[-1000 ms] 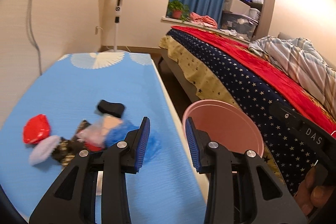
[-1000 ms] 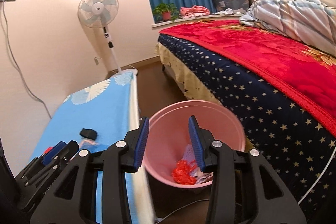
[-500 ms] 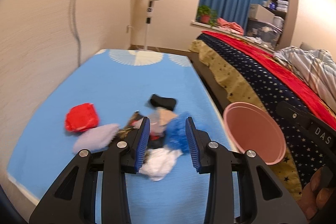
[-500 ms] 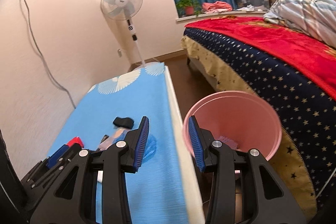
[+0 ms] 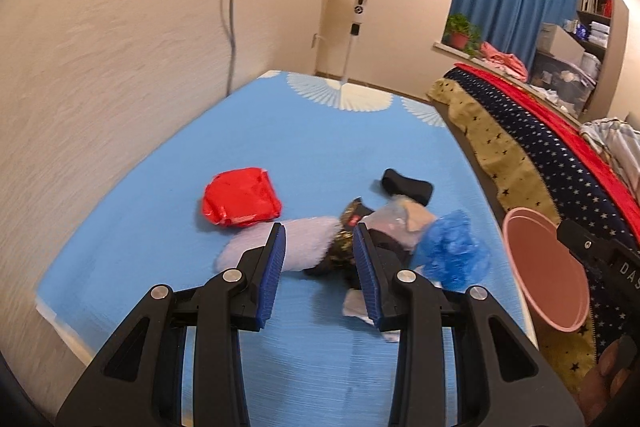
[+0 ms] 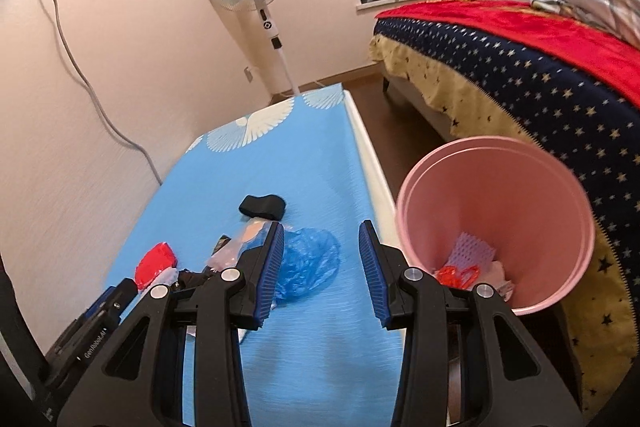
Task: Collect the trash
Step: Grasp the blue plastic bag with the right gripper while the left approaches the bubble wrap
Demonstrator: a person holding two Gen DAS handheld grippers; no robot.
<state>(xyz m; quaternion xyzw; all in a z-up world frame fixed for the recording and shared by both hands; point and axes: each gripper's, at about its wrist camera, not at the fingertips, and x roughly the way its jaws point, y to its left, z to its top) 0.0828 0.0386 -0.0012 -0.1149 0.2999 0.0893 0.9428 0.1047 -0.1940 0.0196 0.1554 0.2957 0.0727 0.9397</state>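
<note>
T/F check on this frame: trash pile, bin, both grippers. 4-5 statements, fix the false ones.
1. The pink bin is empty. False: it holds red netting and paper scraps.
2. The left gripper holds nothing. True: its jaws stand open above the trash pile.
3. The blue plastic bag lies in the bin. False: it lies on the blue table.
4. The red wrapper lies on the table, toward the wall side of the pile. True.
5. The right gripper is shut on the black item. False: it is open and empty.
</note>
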